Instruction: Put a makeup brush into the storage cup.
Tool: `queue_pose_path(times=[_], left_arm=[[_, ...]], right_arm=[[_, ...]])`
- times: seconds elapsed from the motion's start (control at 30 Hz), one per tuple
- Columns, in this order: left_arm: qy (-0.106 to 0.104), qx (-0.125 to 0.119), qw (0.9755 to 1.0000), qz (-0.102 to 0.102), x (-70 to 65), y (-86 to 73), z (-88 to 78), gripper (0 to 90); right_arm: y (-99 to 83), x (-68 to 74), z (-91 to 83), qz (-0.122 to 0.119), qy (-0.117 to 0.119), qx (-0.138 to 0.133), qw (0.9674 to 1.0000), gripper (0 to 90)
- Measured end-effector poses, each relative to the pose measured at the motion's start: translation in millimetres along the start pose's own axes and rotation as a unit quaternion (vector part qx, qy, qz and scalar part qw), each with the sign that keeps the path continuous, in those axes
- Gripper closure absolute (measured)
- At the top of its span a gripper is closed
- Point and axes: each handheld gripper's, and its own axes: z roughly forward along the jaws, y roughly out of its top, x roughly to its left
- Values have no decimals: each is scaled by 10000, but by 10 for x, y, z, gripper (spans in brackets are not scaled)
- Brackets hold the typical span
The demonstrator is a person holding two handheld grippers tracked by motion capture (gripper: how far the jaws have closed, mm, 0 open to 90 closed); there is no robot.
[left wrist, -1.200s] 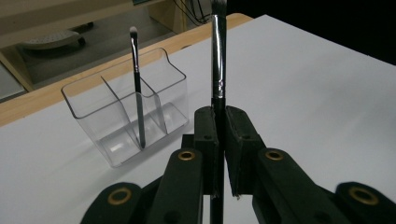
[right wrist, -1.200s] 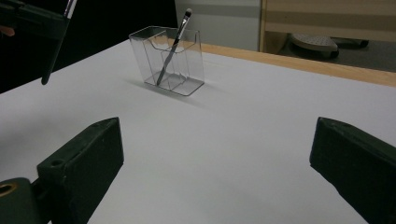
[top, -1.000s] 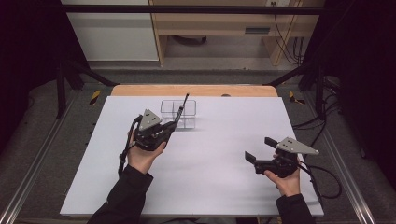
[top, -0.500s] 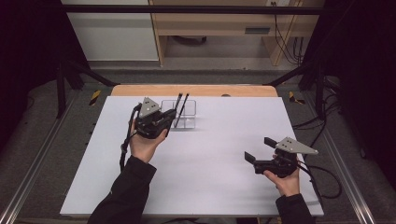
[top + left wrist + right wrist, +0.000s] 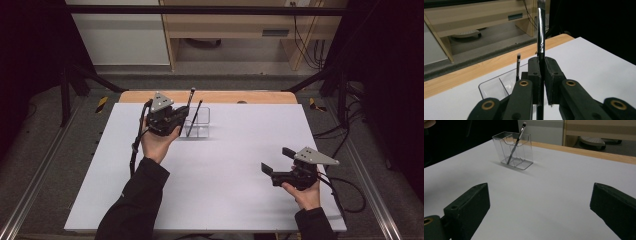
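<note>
My left gripper [image 5: 181, 118] [image 5: 540, 63] is shut on a thin black-handled brush [image 5: 191, 98] [image 5: 541, 37] and holds it nearly upright, bristles up. It hovers just left of a clear divided holder [image 5: 204, 126] [image 5: 495, 87] [image 5: 526, 157] near the far edge of the white tabletop. A second brush [image 5: 197, 113] [image 5: 518, 65] [image 5: 516, 143] leans inside that holder. My right gripper [image 5: 276, 160] [image 5: 539, 202] rests low on the near right of the table, open, with nothing between its jaws.
The white board [image 5: 225, 175] lies on a wooden table whose far edge [image 5: 260, 96] shows behind the holder. Beyond it stand pale wooden furniture [image 5: 225, 25] and cables. Dark frame legs [image 5: 65, 95] flank both sides.
My left hand has carried the brush away from me and upward, toward the holder's left side, and the brush now stands more upright. The right hand has stayed still.
</note>
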Motion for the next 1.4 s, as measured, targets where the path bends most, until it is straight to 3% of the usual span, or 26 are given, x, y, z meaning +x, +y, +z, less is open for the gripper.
queue_pose_path(times=[0.7, 1.13, 1.4], left_arm=[[195, -131, 9996, -162, 161, 279, 312, 840], [338, -56, 9993, -180, 251, 355, 553, 840], [411, -25, 9991, -70, 264, 373, 674, 840]], right_arm=[[1, -18, -10, 15, 6, -17, 10000, 30], [-7, -20, -1, -11, -19, 29, 10000, 29], [-3, -25, -4, -3, -30, 3, 10000, 29]])
